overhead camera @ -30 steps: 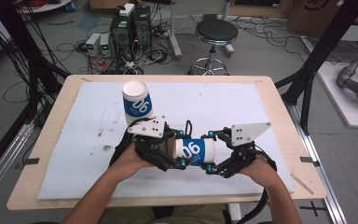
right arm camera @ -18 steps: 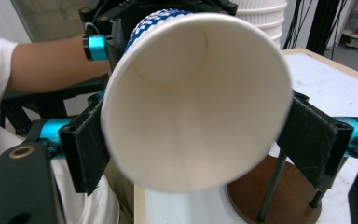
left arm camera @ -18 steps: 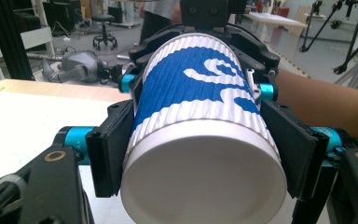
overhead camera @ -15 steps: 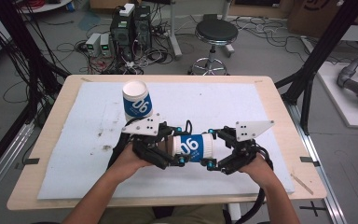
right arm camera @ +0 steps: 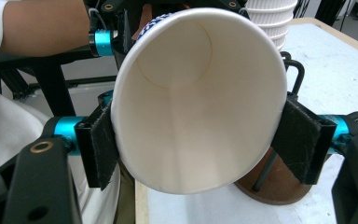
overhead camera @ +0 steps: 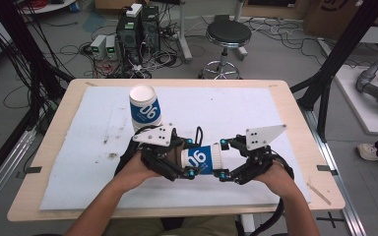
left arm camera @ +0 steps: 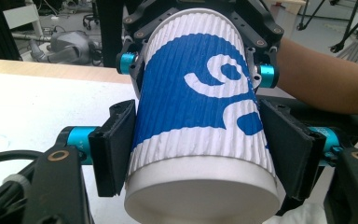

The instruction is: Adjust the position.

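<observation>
In the high view, your two hands come in from the bottom edge and meet just below the middle of the frame. Your left gripper [overhead camera: 184, 164] and your right gripper [overhead camera: 224, 160] face each other, and a blue-and-white paper cup [overhead camera: 203, 159] lies on its side between them, above the white mat [overhead camera: 78, 147] that covers the wooden table [overhead camera: 305, 147]. A second stack of cups [overhead camera: 145, 107] with the same blue print stands upside down left of centre, just above your left gripper. On the floor beyond the table, at the top of the frame, sits a round black stool [overhead camera: 228, 34].

In the left gripper view, the cup [left arm camera: 200, 116] takes up the centre of the frame, closed bottom toward the camera. Your left gripper's [left arm camera: 200, 149] two black pads press on its ribbed sides, one at lower left and one at lower right, so these tongs are clamped firmly on the cup. At the top of the frame your other gripper [left arm camera: 196, 28] sits at the cup's far end, and your forearm [left arm camera: 326, 79] runs off the right edge.

In the right gripper view, you look straight into the cup's open mouth [right arm camera: 196, 107] at centre frame. Your right gripper's [right arm camera: 196, 144] jaws have just been closing, and their pads now sit against the rim on both sides, which looks slightly squeezed. Behind it, at upper right, white ribbed cups [right arm camera: 270, 18] rise over a brown round base [right arm camera: 275, 186] at lower right.
</observation>
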Available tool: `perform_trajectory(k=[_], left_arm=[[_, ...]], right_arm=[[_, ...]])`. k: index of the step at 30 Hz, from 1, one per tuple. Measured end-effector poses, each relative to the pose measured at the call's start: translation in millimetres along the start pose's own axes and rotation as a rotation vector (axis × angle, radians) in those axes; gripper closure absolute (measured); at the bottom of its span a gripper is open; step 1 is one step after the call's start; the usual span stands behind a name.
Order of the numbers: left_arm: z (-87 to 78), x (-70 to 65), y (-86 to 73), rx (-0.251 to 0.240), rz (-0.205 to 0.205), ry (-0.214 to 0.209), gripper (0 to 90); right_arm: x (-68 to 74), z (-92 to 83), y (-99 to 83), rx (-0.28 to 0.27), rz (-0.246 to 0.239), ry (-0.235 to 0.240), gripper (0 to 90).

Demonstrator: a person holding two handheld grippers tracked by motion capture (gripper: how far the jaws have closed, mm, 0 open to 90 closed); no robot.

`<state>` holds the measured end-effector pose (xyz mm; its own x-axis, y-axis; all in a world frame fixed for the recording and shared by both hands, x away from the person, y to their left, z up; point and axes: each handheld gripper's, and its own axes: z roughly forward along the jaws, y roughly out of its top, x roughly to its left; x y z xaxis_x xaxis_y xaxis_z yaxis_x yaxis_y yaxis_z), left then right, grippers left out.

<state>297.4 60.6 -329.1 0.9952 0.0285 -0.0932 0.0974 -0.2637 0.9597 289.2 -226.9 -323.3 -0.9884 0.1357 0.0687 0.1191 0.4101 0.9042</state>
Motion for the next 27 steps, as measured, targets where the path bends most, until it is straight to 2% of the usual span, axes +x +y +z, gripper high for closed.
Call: perform_trajectory(k=[4, 6, 11, 15, 23, 25, 27], left_arm=[[1.4, -0.5, -0.8, 0.015, -0.006, 0.001, 29.1], [3.1, -2.4, -0.5, 0.039, -0.008, 0.018, 23.6], [7.0, -4.9, -0.5, 0.141, 0.048, 0.04, 22.8], [10.9, -3.8, -2.4, 0.169, 0.053, 0.029, 25.6], [12.0, -1.4, -5.2, 0.174, 0.051, 0.015, 29.3], [11.2, -1.0, -5.9, 0.157, 0.047, 0.012, 29.4], [9.7, 0.2, -6.5, 0.124, 0.033, 0.007, 29.0]], right_arm=[[1.5, -0.6, 2.3, 0.018, -0.004, -0.001, 25.0], [2.2, -0.8, 4.0, 0.039, -0.006, -0.018, 25.0], [3.3, -0.8, 7.4, 0.103, -0.015, -0.034, 24.9], [4.7, 2.8, 8.4, 0.156, -0.015, -0.036, 24.7], [3.9, 4.2, 7.3, 0.15, -0.009, -0.026, 24.7], [3.4, 3.9, 6.6, 0.137, -0.009, -0.023, 23.7], [3.1, 3.3, 5.7, 0.098, 0.003, -0.022, 21.6]])
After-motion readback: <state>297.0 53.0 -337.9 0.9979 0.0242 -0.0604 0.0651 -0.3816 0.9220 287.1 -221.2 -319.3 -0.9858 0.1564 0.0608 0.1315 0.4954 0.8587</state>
